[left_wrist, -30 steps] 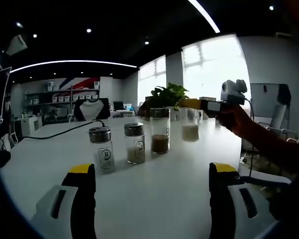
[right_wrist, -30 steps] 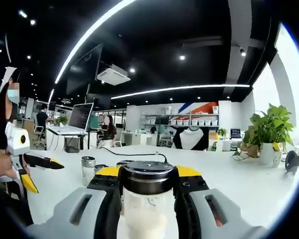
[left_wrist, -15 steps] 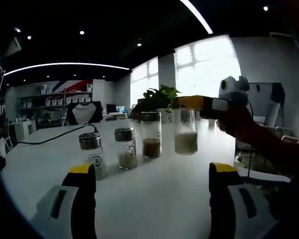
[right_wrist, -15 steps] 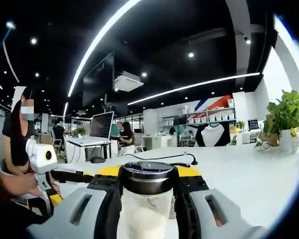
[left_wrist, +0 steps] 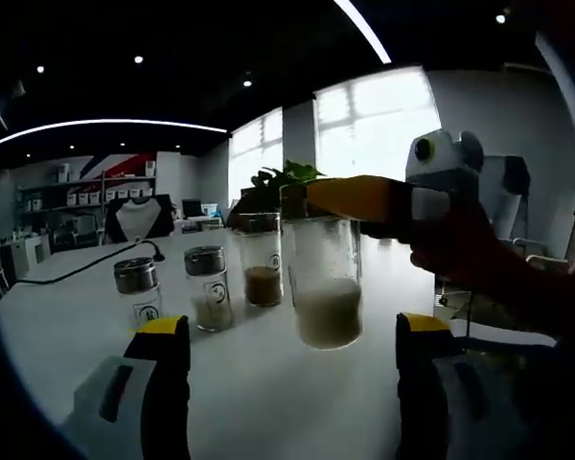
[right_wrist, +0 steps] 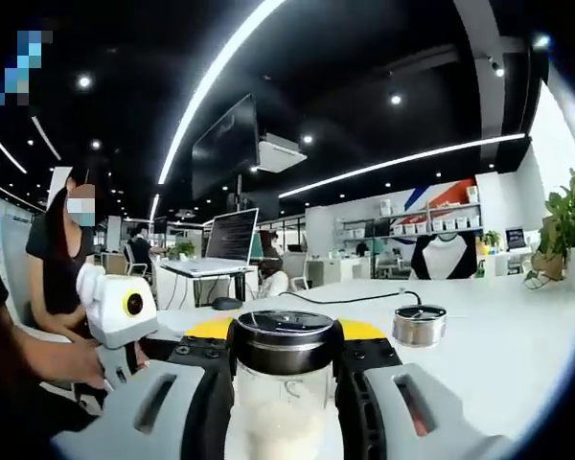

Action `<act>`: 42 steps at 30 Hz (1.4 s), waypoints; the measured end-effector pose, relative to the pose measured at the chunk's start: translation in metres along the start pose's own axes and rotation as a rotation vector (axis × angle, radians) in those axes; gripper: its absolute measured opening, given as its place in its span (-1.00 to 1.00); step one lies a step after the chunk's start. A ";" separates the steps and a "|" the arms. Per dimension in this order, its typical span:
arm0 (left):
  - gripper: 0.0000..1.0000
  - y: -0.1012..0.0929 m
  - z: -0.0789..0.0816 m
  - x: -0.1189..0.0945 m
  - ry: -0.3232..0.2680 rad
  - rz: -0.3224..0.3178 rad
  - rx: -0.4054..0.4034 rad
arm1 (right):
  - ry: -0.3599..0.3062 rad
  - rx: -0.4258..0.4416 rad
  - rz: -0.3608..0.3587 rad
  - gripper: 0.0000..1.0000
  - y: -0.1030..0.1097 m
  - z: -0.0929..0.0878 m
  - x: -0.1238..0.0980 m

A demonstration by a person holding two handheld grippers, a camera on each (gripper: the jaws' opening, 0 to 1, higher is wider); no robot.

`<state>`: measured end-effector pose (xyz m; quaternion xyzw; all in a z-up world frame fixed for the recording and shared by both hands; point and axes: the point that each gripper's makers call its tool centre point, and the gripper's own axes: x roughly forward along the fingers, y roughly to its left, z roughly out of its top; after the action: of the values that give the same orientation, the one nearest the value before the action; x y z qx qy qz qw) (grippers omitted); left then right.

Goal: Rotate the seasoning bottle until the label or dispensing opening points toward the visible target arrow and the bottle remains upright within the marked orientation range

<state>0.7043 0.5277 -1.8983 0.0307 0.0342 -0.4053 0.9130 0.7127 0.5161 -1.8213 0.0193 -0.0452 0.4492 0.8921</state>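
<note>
Clear glass seasoning bottle (left_wrist: pixel 326 278) with a shiny metal cap (right_wrist: pixel 286 331), lower centre, above a smooth, matt white table (left_wrist: pixel 67 316).

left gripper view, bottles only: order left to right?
Steel-capped glass bottle with white label → steel-capped glass bottle of pale granules → glass bottle of brown seasoning → large glass bottle of white grains, held off the white table in the right gripper.
</note>
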 end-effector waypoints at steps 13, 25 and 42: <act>0.66 -0.003 0.002 0.000 -0.007 -0.030 0.011 | -0.005 0.011 0.123 -0.26 0.032 0.000 0.011; 0.37 -0.010 0.002 -0.002 -0.017 -0.079 0.018 | -0.015 -0.019 0.214 -0.26 0.056 0.005 0.010; -0.12 -0.022 0.006 -0.001 -0.041 -0.111 0.008 | -0.088 0.076 0.248 -0.25 0.052 0.013 0.006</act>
<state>0.6871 0.5135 -1.8926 0.0241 0.0158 -0.4560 0.8895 0.6737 0.5513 -1.8084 0.0670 -0.0693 0.5562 0.8255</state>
